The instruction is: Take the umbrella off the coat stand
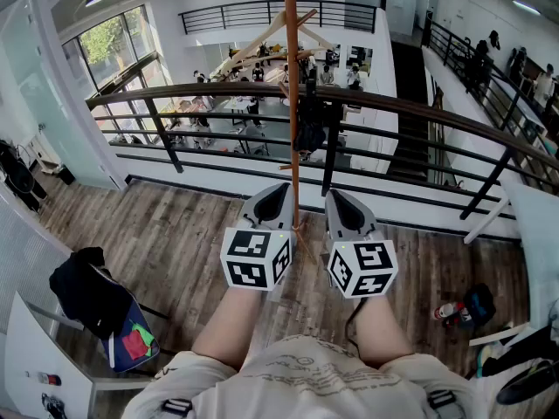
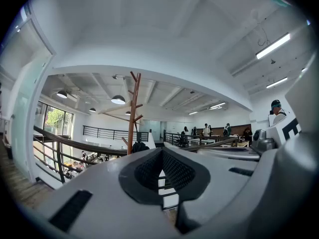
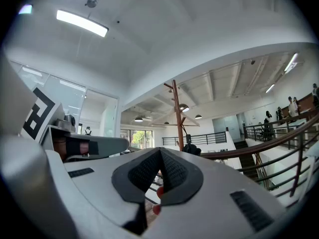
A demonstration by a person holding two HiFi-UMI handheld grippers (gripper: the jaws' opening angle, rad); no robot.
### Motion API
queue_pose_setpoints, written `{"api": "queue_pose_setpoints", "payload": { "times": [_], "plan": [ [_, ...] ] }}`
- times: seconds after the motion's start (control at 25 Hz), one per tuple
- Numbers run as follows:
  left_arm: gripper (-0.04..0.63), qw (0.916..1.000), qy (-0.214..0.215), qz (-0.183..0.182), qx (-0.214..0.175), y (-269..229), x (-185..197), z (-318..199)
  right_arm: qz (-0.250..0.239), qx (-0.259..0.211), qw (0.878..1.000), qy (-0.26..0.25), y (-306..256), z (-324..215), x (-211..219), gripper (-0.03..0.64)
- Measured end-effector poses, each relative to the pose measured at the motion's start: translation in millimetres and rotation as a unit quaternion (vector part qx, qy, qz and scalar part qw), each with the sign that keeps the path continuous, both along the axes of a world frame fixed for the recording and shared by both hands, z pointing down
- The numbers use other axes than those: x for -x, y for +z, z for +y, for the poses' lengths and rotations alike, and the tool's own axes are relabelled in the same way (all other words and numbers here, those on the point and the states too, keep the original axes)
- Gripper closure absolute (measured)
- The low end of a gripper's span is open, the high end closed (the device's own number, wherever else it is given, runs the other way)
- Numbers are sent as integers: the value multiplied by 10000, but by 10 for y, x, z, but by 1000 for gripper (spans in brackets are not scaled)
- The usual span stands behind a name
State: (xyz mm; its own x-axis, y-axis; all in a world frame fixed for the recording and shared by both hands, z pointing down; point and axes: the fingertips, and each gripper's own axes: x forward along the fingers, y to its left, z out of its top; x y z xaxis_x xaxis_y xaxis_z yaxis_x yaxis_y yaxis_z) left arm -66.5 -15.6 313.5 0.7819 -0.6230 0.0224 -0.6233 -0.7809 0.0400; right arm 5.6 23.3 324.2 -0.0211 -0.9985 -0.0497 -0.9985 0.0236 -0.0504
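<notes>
A tall brown wooden coat stand (image 1: 292, 103) rises in front of the balcony railing in the head view. A black folded umbrella (image 1: 308, 125) hangs from one of its pegs, about level with the top rail. My left gripper (image 1: 271, 201) and right gripper (image 1: 343, 203) are held level side by side, one on each side of the pole and well short of the umbrella. Both are shut with nothing in them. The left gripper view shows the stand (image 2: 132, 113) and umbrella (image 2: 140, 146) beyond the closed jaws. In the right gripper view the stand (image 3: 177, 116) and umbrella (image 3: 190, 148) are also far off.
A dark curved railing (image 1: 201, 92) runs across behind the stand, above a drop to a lower floor. A black bag lies on a chair (image 1: 87, 299) at the left. Small items (image 1: 463, 308) lie on the wood floor at the right, near a white table edge (image 1: 533, 225).
</notes>
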Motion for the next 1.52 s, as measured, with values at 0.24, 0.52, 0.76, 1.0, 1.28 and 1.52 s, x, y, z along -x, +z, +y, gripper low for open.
{"api": "queue_pose_setpoints", "payload": {
  "times": [0.24, 0.52, 0.76, 1.0, 1.28, 1.52],
  "plan": [
    [591, 10000, -57, -11, -29, 2, -97, -95, -69, -77, 9999, -38, -19, -69, -109, 617],
    [591, 10000, -57, -42, -60, 10, -237, -97, -100, -125, 9998, -132, -32, -79, -238, 616],
    [591, 9999, -158, -22, -16, 55, -385, -36, -15, -67, 9996, -257, 25, -8, -347, 617],
    [591, 9998, -118, -94, 158, 180, -551, -27, -140, 104, 9994, -304, 199, 1, -493, 617],
    [591, 9994, -37, -27, 328, 274, -725, -209, -102, 217, 9993, -286, 319, -156, -636, 617],
    [591, 9997, 24, -54, 258, 325, -915, -505, -58, 220, 9993, -299, 366, -499, -785, 615]
  ]
}}
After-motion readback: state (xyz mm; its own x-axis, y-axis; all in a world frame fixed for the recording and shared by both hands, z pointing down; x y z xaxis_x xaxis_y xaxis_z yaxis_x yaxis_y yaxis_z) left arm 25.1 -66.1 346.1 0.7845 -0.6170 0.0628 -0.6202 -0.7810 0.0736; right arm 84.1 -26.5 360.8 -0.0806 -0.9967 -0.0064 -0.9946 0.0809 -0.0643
